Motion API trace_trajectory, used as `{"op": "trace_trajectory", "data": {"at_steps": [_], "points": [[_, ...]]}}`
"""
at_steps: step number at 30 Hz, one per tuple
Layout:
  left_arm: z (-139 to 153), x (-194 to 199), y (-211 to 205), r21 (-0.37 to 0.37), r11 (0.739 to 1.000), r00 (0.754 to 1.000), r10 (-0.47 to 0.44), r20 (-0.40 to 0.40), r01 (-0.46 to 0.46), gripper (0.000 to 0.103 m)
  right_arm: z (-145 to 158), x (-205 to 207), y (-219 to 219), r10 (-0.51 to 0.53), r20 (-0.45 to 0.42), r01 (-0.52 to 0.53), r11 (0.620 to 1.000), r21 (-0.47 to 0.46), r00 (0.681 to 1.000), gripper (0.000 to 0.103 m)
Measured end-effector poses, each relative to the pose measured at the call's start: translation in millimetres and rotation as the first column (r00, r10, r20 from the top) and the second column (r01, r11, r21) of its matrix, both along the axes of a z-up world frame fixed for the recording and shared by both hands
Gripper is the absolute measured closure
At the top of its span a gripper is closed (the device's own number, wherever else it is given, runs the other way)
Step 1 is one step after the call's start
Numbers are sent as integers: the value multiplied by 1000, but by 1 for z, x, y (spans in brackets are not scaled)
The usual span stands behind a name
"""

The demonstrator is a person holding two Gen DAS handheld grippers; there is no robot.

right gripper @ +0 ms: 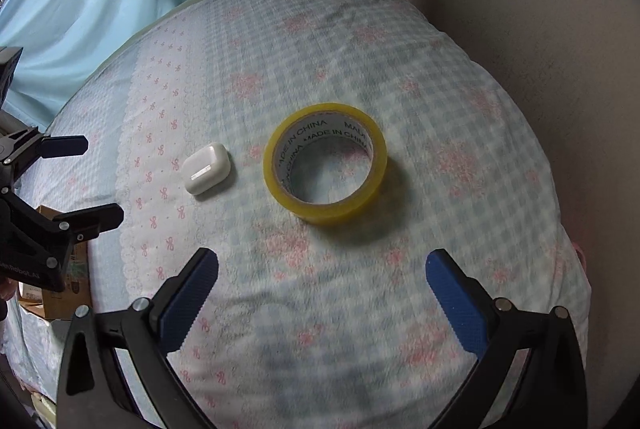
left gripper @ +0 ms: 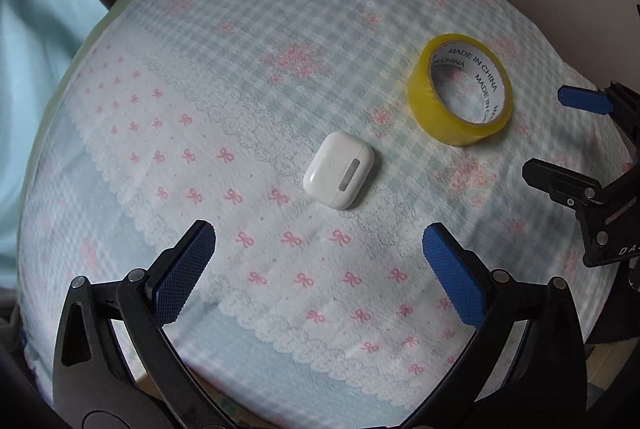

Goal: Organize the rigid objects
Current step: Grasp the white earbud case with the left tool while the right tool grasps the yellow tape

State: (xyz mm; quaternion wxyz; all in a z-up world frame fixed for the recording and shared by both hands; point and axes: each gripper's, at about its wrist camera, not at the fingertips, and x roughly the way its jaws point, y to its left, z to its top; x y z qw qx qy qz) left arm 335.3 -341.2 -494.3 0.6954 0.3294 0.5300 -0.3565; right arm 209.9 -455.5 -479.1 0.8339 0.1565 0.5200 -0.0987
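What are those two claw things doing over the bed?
A person holds two grabbers over a bed cover with pink bows. Both are open and holding nothing. The left gripper points at a small white earbud case. The right gripper points at a yellow tape roll lying flat. The two things lie side by side, not touching. Nothing has been picked up.

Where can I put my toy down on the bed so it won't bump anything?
The quilt is bare beyond the tape roll, toward the beige wall, and left of the white earbud case on the bow-print strip. It is tighter between the case and the roll, and near both grippers' open jaws.
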Motion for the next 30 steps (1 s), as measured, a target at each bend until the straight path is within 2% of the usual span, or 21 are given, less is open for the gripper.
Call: {"op": "trace_trajectory", "data": {"at_steps": [3,9,10,12,15,18,21,23,30], "points": [[-31,10,-12,-1,1000,1000,-30,-5,30,0,-15,12,-2,-3,48,4,1000,-19,999,0],[-74,19,-23,-30,995,996,-92,-2,92,7,-50,42,-8,-11,-65,7,998,-57,998,0],[-79,18,-25,-35,994,994,-105,0,105,12,-52,45,-7,-8,-63,3,998,-70,998,0],[-87,17,-27,-46,989,990,-138,15,139,14,-53,49,-3,-3,-24,0,995,-101,1000,0],[-90,14,-28,-104,979,984,-169,49,173,14,-55,54,6,5,17,-2,983,-183,1000,0],[-90,16,-26,-146,972,983,-179,52,184,23,-64,59,8,6,38,2,978,-210,999,0],[-88,7,-22,-168,964,978,-199,58,206,44,-63,59,9,-12,63,27,972,-235,998,0],[-88,2,-21,-172,962,977,-206,59,213,55,-60,59,7,-15,76,31,975,-220,997,5],[-76,5,-18,-174,964,980,-199,30,201,56,-57,62,7,-17,55,28,979,-204,998,7]]}}
